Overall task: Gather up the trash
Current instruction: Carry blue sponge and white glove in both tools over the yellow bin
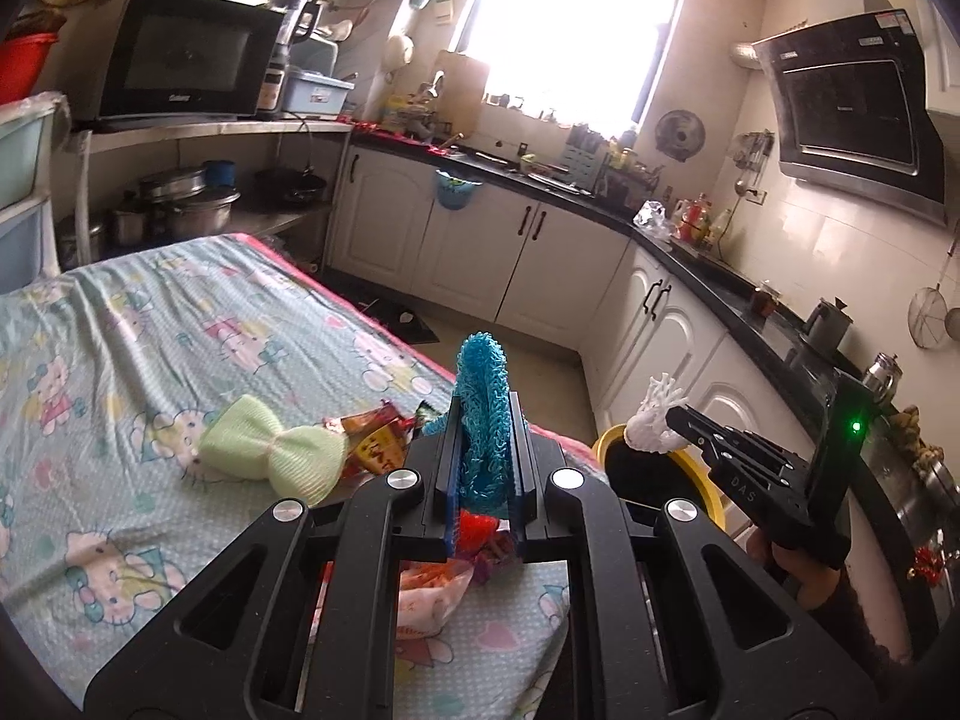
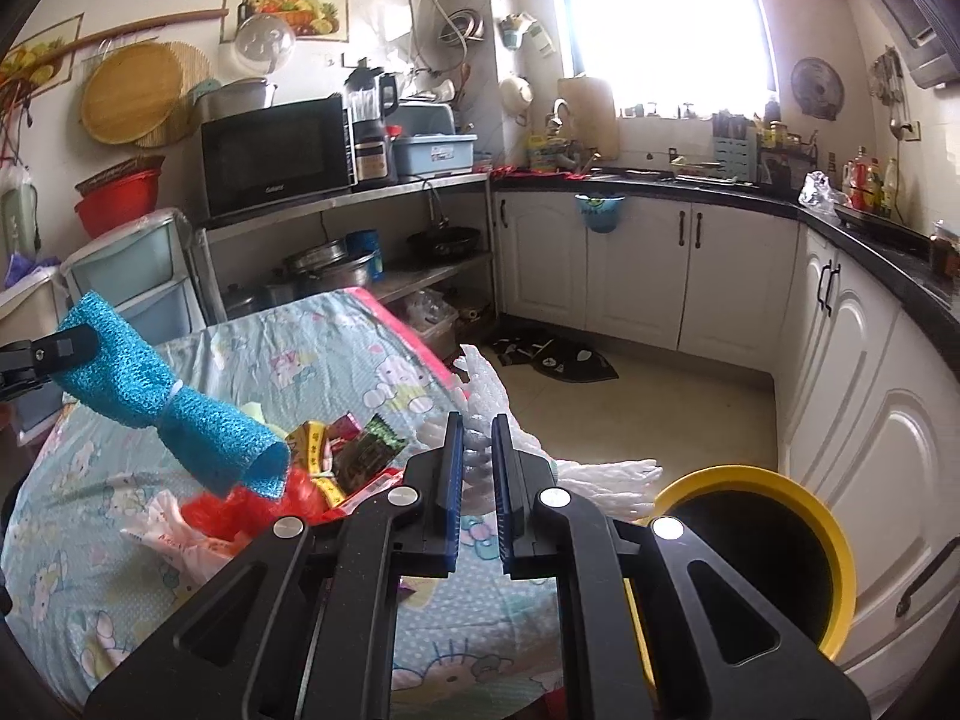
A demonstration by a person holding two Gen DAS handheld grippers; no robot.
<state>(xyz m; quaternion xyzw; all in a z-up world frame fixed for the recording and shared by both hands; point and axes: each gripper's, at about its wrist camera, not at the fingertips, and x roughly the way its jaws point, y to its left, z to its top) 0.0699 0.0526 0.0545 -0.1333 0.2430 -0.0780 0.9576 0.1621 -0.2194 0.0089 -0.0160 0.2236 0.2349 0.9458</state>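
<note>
With the right gripper [image 2: 477, 456] clenched on the white foam fruit net [image 2: 492, 396] beside the yellow-rimmed round bin [image 2: 840, 540] at four o'clock, release only above its mouth, while the left gripper [image 1: 485, 438] clamps the blue foam mesh sleeve [image 1: 483, 414].

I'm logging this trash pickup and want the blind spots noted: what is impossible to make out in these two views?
- Yellow bin: inside is black shadow in both views; contents unknown.
- Snack wrappers: right wrist view, partly behind the blue foam net; print too small.
- Red bag: left wrist view, mostly hidden by the left claw.
- White foam net: lower part hidden by the right claw.
</note>
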